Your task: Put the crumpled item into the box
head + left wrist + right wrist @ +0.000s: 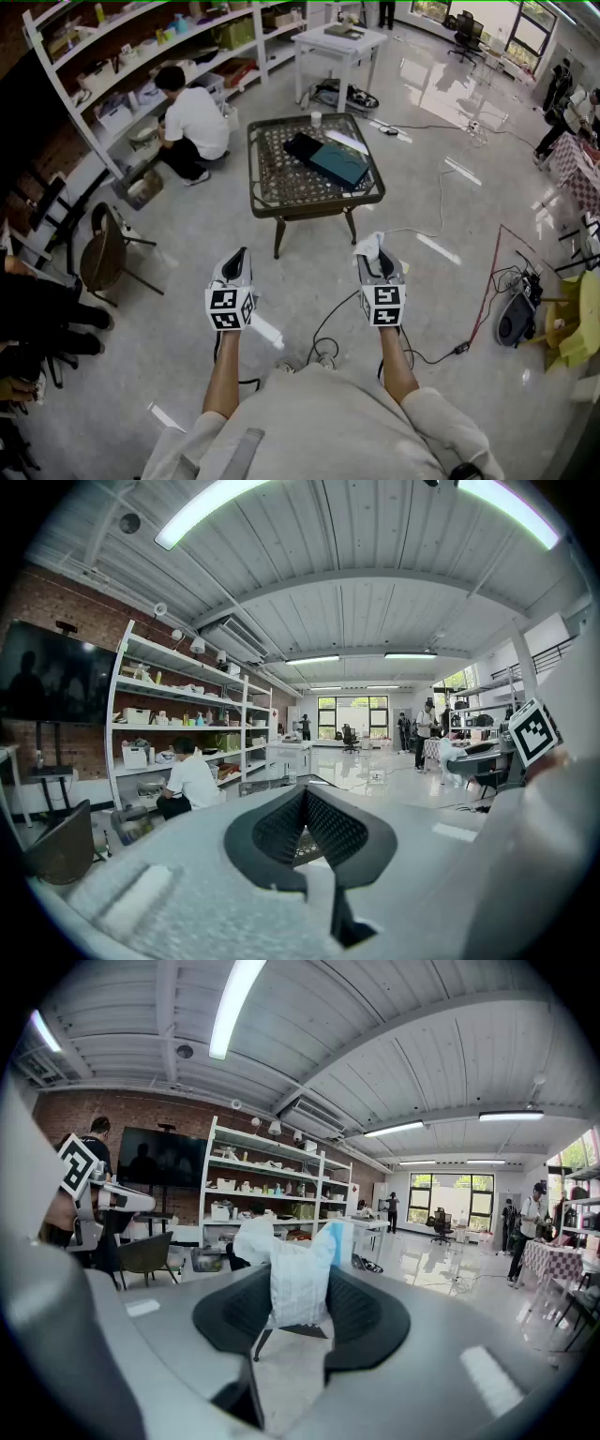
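In the head view both grippers hover over the floor, short of a low mesh-topped table (272, 202). A dark open box (328, 157) lies on that table, with a white sheet (347, 141) beside it. My right gripper (375, 251) is shut on the crumpled item (368, 246), a white wad with a blue edge. The right gripper view shows the item (298, 1279) standing up between the pads of the right gripper (300, 1312). My left gripper (236, 261) is level with the right one; the tips of the left gripper (305, 803) meet with nothing between them.
A person (192, 117) crouches at the long white shelves (141, 47) on the left. A chair (103, 251) stands at the near left, a white table (337, 42) behind the mesh one. Cables (441, 202) cross the floor, and a dark device (514, 319) sits at the right.
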Tool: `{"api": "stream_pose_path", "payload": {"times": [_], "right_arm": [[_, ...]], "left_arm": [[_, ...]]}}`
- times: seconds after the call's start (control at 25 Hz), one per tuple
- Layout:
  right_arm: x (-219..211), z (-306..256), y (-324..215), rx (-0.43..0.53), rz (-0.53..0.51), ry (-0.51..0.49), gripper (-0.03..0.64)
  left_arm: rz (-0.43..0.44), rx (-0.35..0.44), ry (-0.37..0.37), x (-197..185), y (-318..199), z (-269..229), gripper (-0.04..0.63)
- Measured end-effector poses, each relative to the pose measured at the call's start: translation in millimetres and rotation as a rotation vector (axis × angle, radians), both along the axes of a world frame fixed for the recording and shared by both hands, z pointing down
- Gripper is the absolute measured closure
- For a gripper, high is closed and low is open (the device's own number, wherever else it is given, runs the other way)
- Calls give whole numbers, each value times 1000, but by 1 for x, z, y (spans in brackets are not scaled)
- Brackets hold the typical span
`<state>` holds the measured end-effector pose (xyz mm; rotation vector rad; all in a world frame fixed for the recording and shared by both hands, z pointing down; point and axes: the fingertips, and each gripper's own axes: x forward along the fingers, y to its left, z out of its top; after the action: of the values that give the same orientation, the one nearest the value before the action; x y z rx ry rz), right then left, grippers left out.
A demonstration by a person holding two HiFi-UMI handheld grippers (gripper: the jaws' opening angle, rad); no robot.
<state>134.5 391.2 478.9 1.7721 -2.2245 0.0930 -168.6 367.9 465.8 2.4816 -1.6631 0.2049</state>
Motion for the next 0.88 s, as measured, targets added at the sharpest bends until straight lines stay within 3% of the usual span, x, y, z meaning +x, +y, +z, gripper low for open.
{"api": "stream_pose_path", "payload": {"times": [0.88], "right_arm": [[27,6,-8,2,-55,-25,454]], "left_arm": [[-12,-29,-3,41,1,9,591]]}}
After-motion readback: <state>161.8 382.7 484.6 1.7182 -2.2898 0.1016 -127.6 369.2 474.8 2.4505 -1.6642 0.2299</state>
